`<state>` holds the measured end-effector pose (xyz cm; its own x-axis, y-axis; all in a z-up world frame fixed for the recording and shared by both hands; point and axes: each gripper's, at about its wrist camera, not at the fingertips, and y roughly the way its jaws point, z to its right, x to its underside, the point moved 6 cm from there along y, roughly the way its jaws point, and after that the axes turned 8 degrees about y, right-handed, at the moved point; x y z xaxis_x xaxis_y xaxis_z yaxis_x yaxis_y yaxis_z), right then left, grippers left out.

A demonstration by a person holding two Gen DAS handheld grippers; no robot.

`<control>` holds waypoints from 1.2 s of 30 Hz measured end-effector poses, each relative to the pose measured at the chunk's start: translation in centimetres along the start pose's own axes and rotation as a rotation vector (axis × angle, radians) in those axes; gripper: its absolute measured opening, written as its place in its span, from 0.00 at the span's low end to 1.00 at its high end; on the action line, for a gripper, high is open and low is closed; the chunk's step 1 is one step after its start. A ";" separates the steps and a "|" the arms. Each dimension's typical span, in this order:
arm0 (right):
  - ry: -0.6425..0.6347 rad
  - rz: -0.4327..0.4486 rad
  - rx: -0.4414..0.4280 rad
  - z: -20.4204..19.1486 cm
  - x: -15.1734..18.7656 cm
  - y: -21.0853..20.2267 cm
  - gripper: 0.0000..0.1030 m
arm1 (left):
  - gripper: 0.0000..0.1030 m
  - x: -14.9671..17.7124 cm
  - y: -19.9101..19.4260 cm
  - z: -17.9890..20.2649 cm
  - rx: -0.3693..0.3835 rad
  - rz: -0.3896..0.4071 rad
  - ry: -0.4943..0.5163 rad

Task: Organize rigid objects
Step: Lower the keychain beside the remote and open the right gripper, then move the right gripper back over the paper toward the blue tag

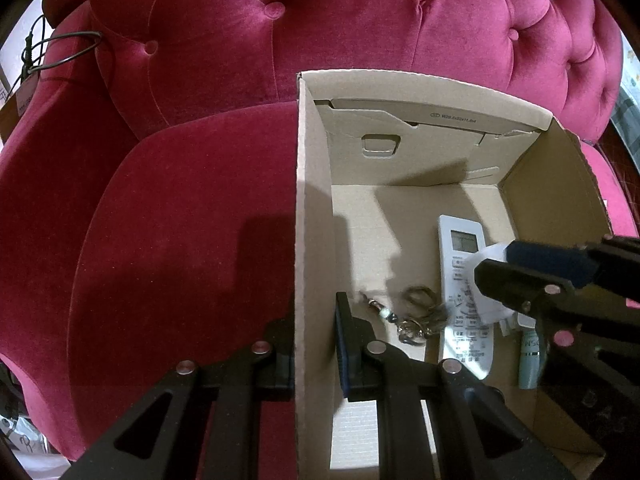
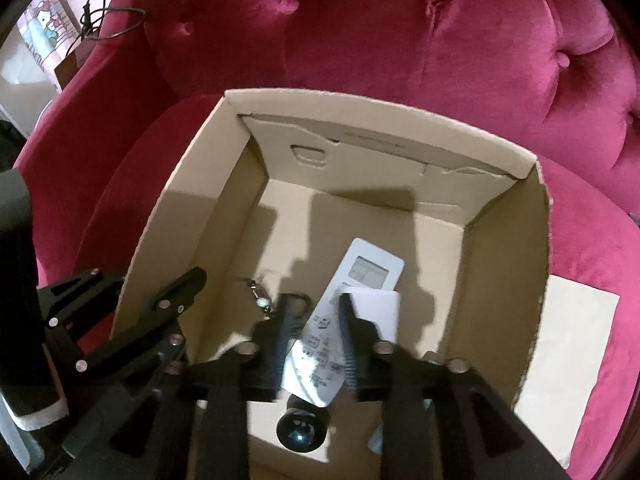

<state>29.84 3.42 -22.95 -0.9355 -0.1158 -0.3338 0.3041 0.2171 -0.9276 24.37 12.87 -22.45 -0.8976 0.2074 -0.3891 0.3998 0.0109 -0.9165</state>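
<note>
An open cardboard box (image 1: 316, 208) (image 2: 504, 264) sits on a pink velvet armchair. Inside lie a white remote control (image 1: 460, 280) (image 2: 368, 270), a bunch of keys with a beaded chain (image 1: 416, 314) (image 2: 260, 296) and a small bottle (image 1: 529, 360) (image 2: 302, 426). My left gripper (image 1: 310, 340) is shut on the box's left wall, one finger each side; it shows in the right wrist view (image 2: 120, 304). My right gripper (image 2: 314, 340) (image 1: 492, 264) hangs over the box with its jaws apart around a white folded paper or pack (image 2: 378, 310) (image 1: 486, 292); contact is unclear.
The tufted pink chair back (image 1: 320, 20) rises behind the box. A cable (image 1: 60, 48) lies over the left armrest. A beige sheet (image 2: 572, 344) lies on the seat to the box's right. The seat cushion (image 1: 180, 220) spreads left of the box.
</note>
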 end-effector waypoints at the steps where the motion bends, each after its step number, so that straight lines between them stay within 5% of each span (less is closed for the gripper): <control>1: 0.002 0.005 0.004 0.1 0.0 -0.2 0.30 | 0.15 0.0 0.0 0.1 0.000 0.000 0.000; 16: -0.003 0.080 0.037 0.9 -0.9 -4.1 0.32 | 0.15 0.0 0.0 0.0 -0.001 -0.001 0.001; 36: 0.074 0.151 0.135 7.4 -0.1 -9.6 0.55 | 0.15 0.0 0.0 -0.2 -0.002 -0.001 0.003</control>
<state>28.33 -5.80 -15.27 -0.8867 -0.0197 -0.4620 0.4584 0.0942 -0.8837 24.43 13.05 -22.40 -0.8977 0.2099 -0.3875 0.3989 0.0134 -0.9169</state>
